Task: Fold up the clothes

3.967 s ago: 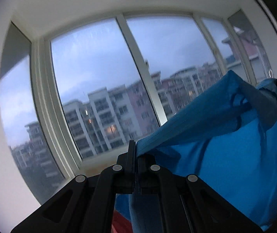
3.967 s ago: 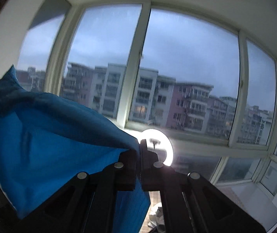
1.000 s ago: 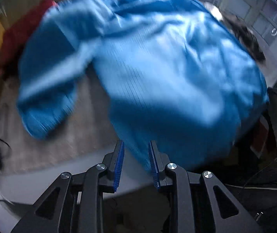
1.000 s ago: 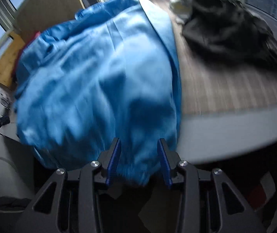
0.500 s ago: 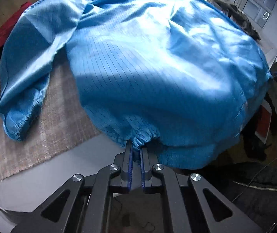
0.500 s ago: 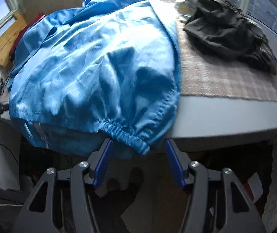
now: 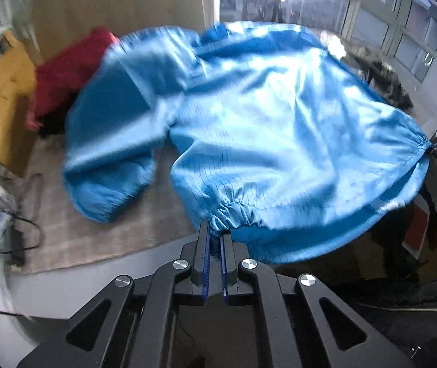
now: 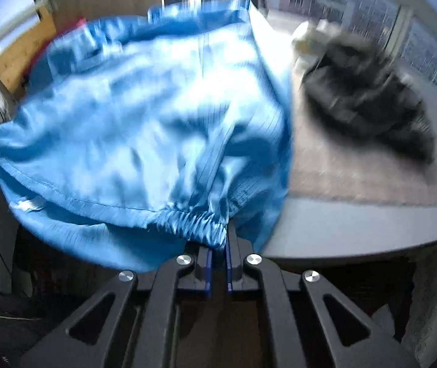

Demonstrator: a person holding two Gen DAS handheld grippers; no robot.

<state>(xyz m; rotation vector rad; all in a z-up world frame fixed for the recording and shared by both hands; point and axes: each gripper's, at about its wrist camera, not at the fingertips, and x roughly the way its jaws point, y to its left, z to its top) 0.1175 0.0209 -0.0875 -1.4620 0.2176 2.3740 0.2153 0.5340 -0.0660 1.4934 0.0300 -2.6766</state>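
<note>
Blue jacket (image 7: 279,128): spread on bench (image 8: 341,224), hem overhanging. Left tongs (image 7: 214,239), right tongs (image 8: 219,245): each pinching gathered hem. Advice: keep hem taut, level, corners matched.

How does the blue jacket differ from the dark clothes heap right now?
The blue jacket is spread wide, its gathered hem hanging past the table edge; the dark clothes heap is bunched and lies wholly on the mat. Both grippers pinch the jacket; nothing touches the heap. Both rest on the same table.
</note>
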